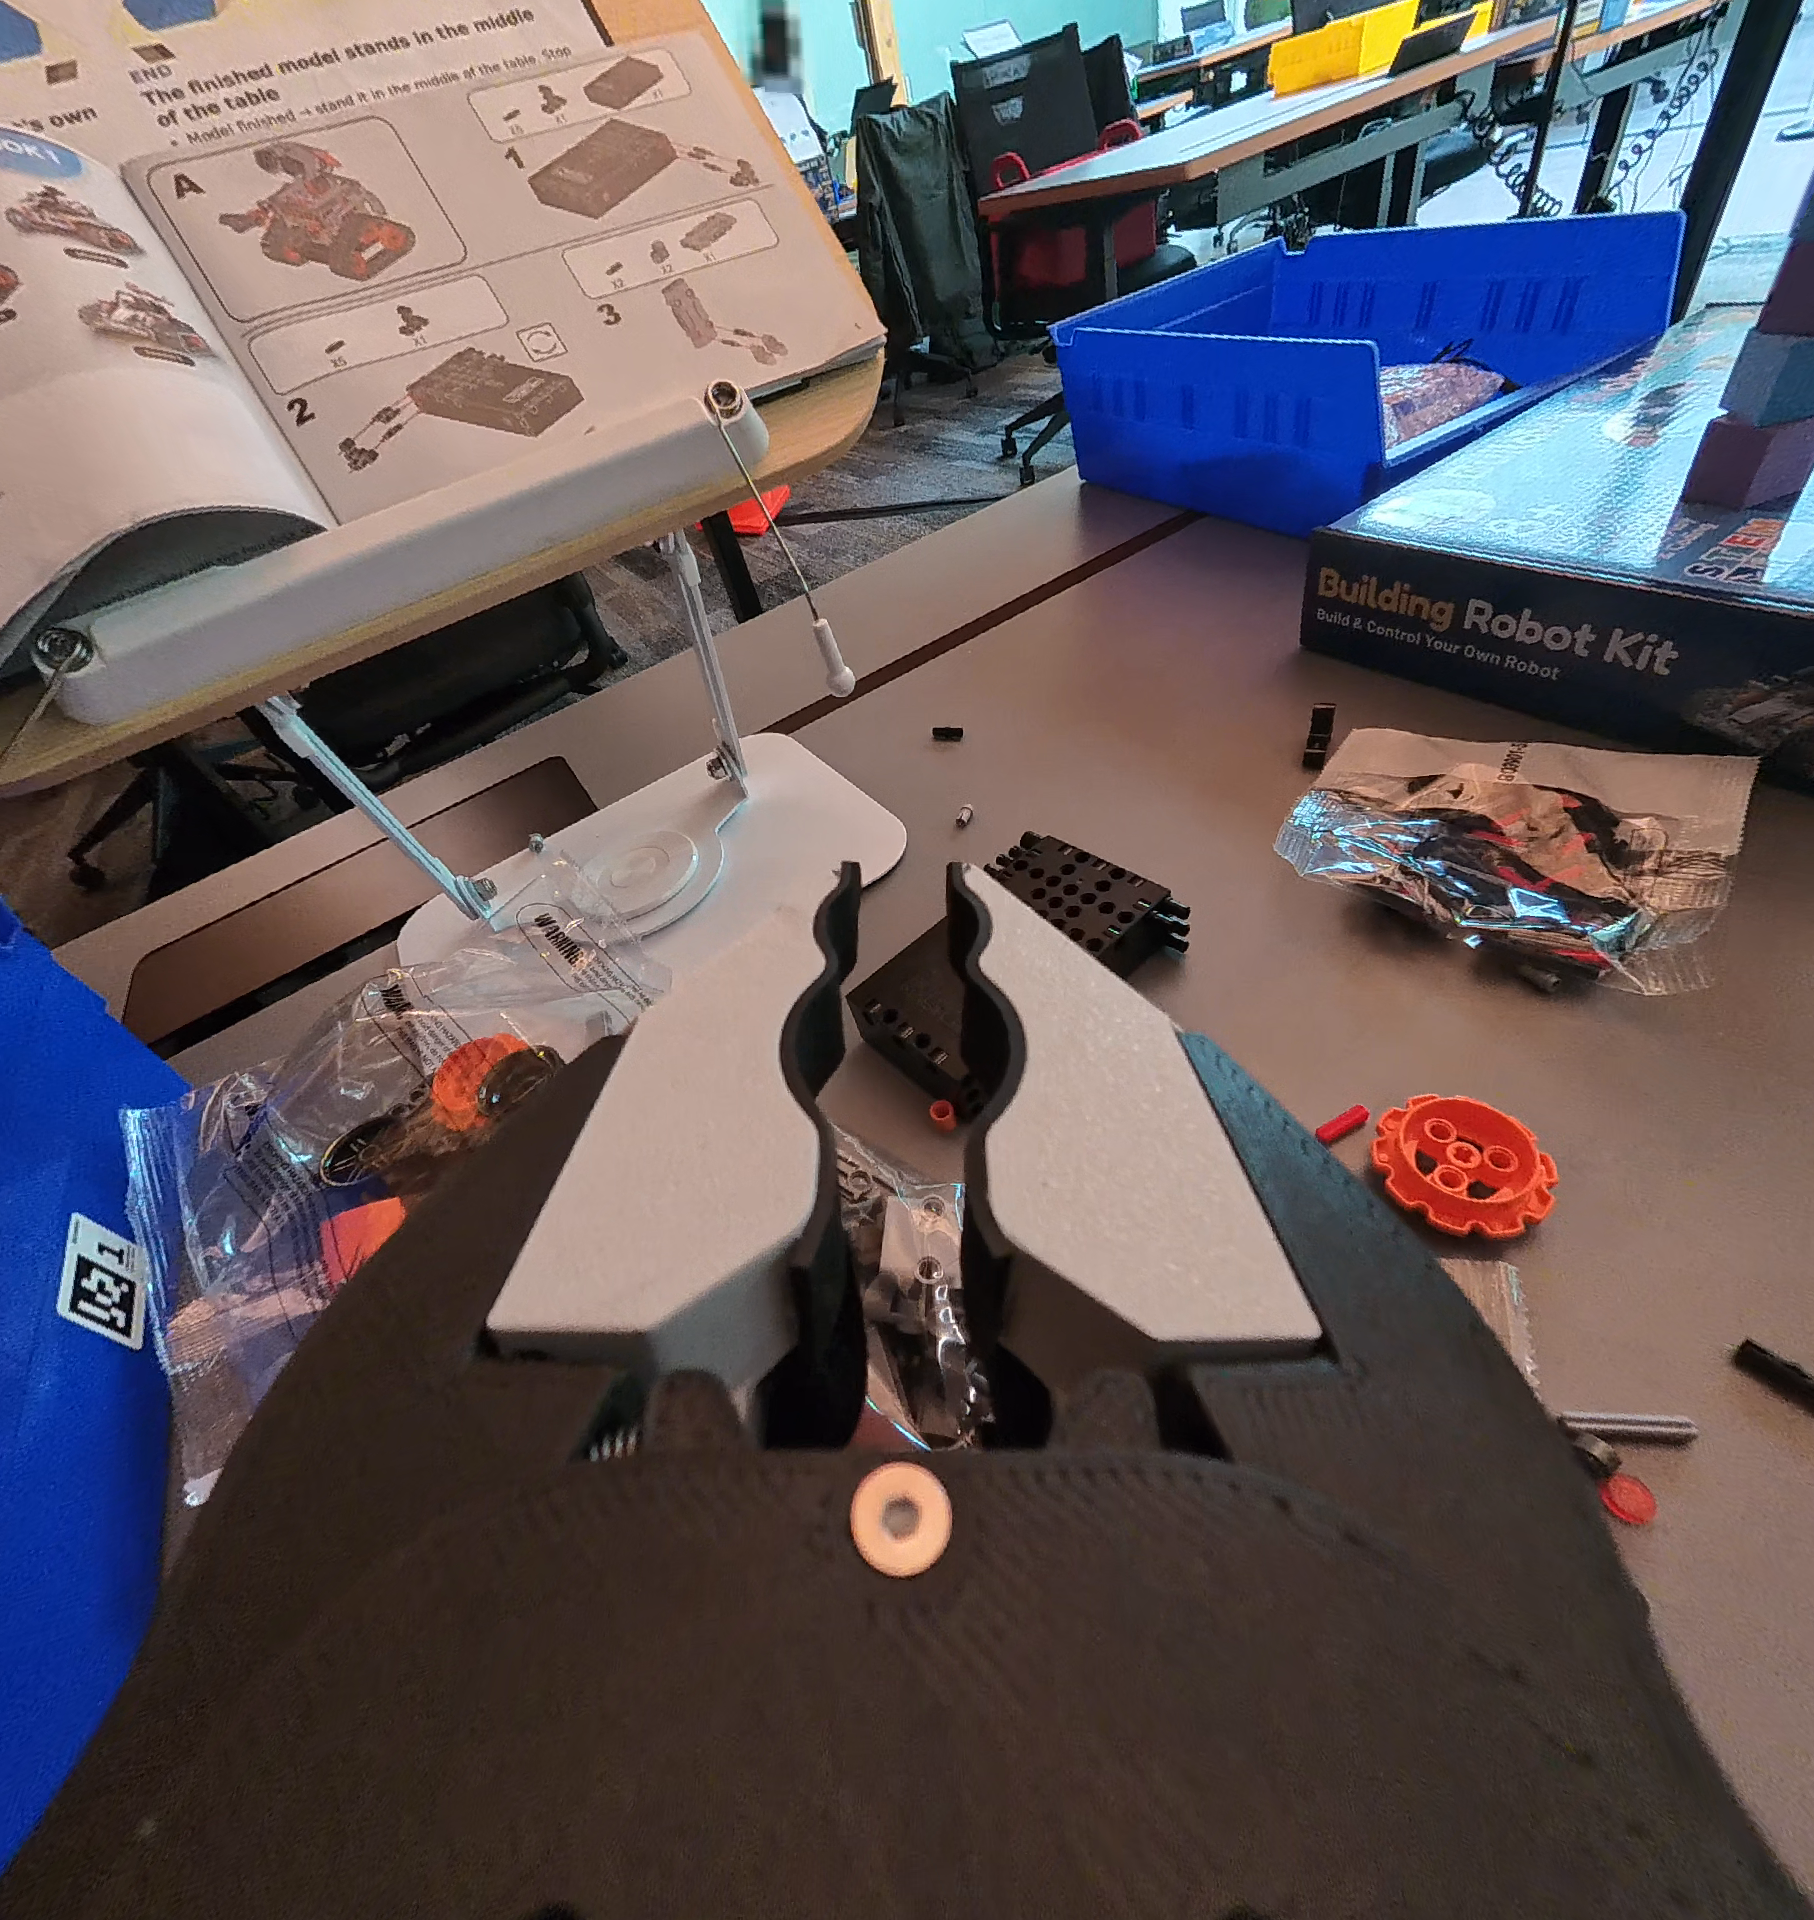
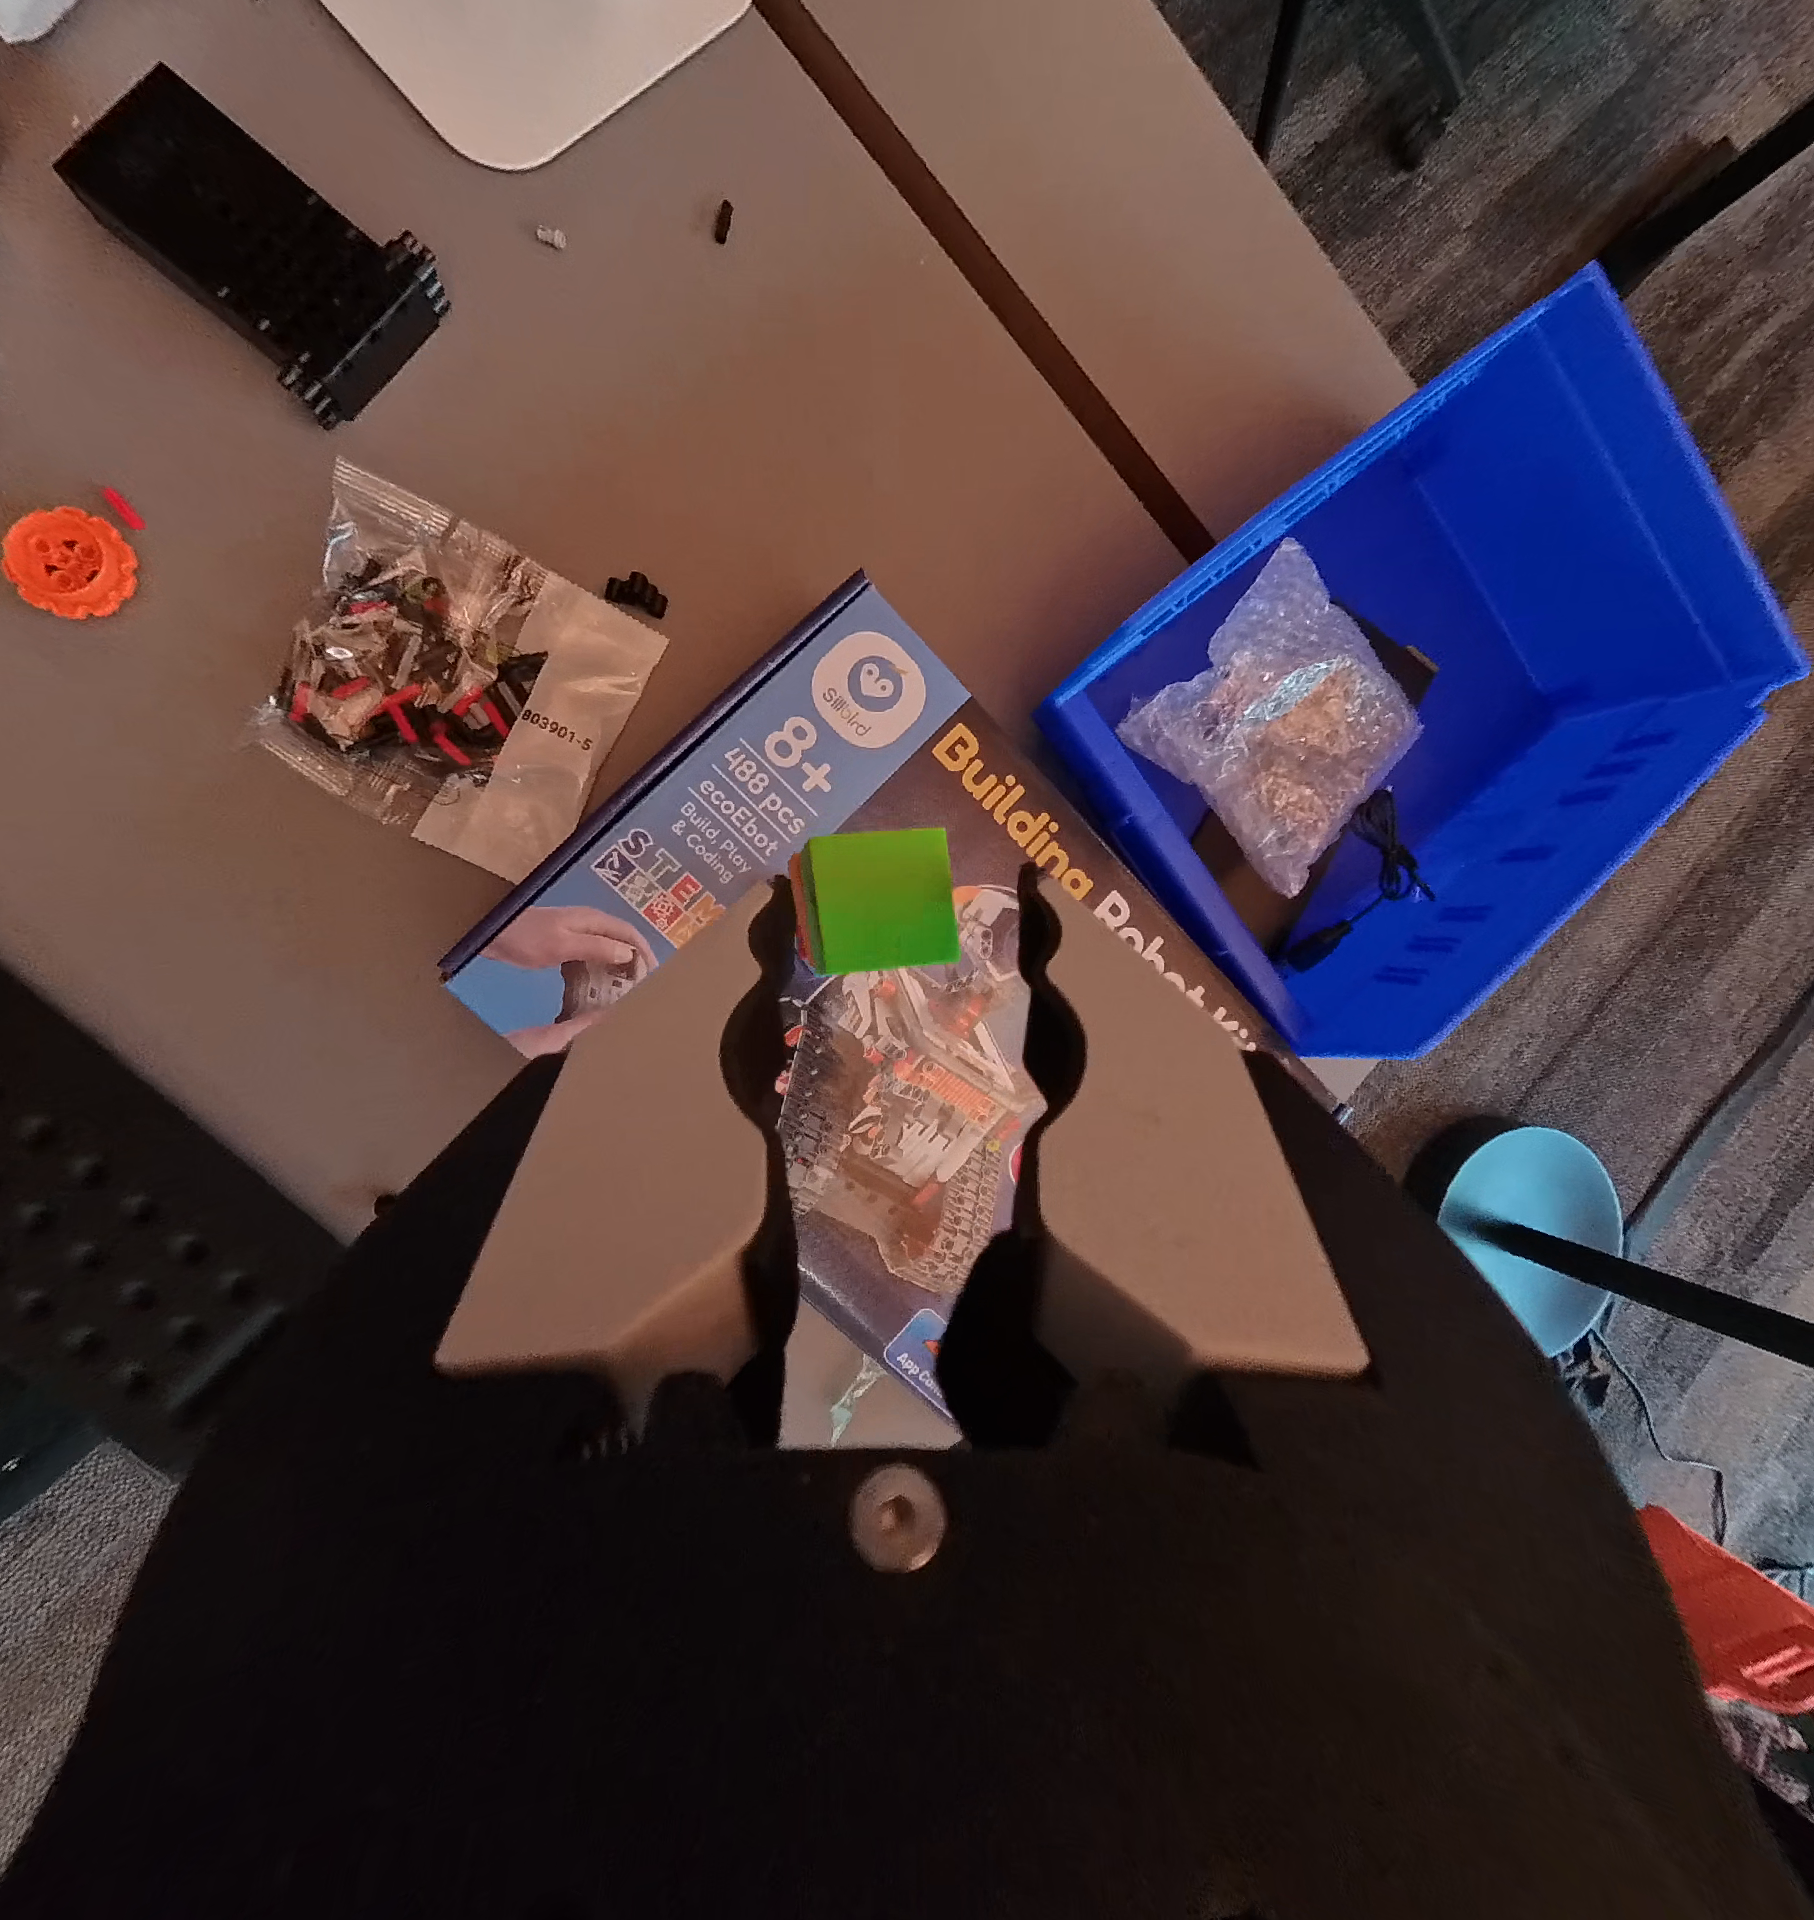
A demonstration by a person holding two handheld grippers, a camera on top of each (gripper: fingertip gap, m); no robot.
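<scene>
Tongs, left [image 1: 901, 883]: spread a little, holding nothing, low over the grey tabletop [image 1: 1142, 644].
Nearest thing: black plastic block with many holes [image 1: 1074, 899], just past the tips; hard and stiff, probably light; best held by its long flat sides.
Tongs, right [image 2: 903, 904]: spread, high above the green cube on top of a block tower [image 2: 879, 899], not touching.
Under tower: blue cardboard kit box [image 2: 737, 769].

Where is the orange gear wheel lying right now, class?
In the left wrist view the orange gear wheel lies flat on the table, just right of the left gripper, beside a small red peg and below the bag of parts.
</scene>
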